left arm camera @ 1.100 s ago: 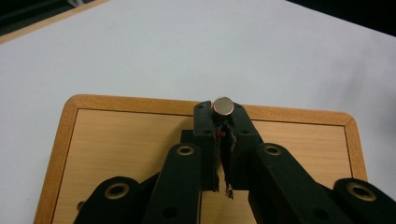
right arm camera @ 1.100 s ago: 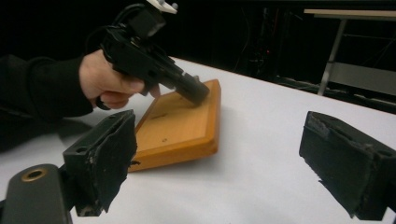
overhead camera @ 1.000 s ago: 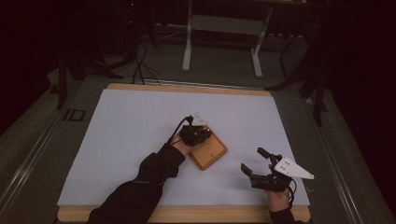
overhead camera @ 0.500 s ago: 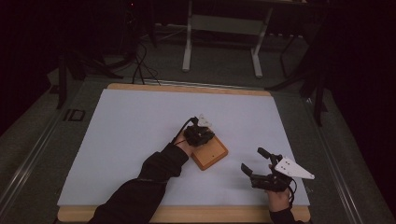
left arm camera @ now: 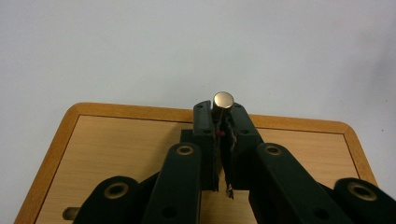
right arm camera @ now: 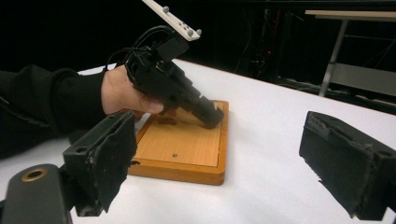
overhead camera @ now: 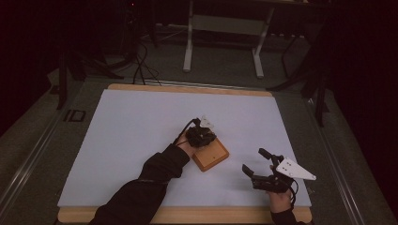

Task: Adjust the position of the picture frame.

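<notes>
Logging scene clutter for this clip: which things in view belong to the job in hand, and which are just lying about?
In use:
- metal peg, clamped in the left gripper
- wooden board, under that gripper
- right gripper, open, waiting beside the board

Lying about:
- nothing on the white table
- table legs and cables on the floor behind

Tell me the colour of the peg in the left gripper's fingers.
Shiny silver metal peg, clearest in the left gripper view, over the wooden board.

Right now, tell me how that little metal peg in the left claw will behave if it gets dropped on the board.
The metal peg looks round and smooth, so it would probably roll across the flat wooden board. Its polished surface may slip between the left claw's worn pads. It looks rigid, unlikely to bend.
</notes>
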Action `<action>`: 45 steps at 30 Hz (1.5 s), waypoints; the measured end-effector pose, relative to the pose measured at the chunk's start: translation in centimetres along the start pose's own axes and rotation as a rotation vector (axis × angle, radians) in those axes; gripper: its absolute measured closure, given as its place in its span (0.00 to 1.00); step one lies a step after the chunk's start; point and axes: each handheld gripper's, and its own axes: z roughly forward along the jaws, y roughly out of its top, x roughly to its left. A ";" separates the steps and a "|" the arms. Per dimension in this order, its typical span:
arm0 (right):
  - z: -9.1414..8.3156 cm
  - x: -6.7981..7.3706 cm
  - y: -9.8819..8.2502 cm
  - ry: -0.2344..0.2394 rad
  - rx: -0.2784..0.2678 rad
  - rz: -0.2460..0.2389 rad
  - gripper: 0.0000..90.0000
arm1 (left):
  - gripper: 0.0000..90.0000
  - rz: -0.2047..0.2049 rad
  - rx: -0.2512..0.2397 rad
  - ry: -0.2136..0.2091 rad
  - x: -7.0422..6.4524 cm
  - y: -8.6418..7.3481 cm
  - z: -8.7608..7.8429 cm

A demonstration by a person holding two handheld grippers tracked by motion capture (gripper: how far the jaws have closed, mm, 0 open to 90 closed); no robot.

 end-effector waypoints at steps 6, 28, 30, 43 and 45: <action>0.1 0.0 0.0 0.001 0.004 0.000 0.12 | 0.87 0.010 -0.036 -0.029 0.4 0.2 -2.0; 0.1 0.1 -0.1 0.001 0.010 0.000 0.12 | 1.00 -0.035 -0.065 0.034 3.9 0.7 -3.2; 0.1 0.1 -0.1 0.000 0.008 0.000 0.12 | 1.00 -0.035 -0.060 0.039 4.1 1.1 -2.6; -0.1 -0.2 -0.1 0.001 0.000 0.012 0.12 | 1.00 0.034 0.031 0.030 4.6 3.5 1.5; -0.1 -0.2 -0.1 0.000 0.001 0.015 0.12 | 1.00 0.030 0.049 0.031 4.9 3.5 2.0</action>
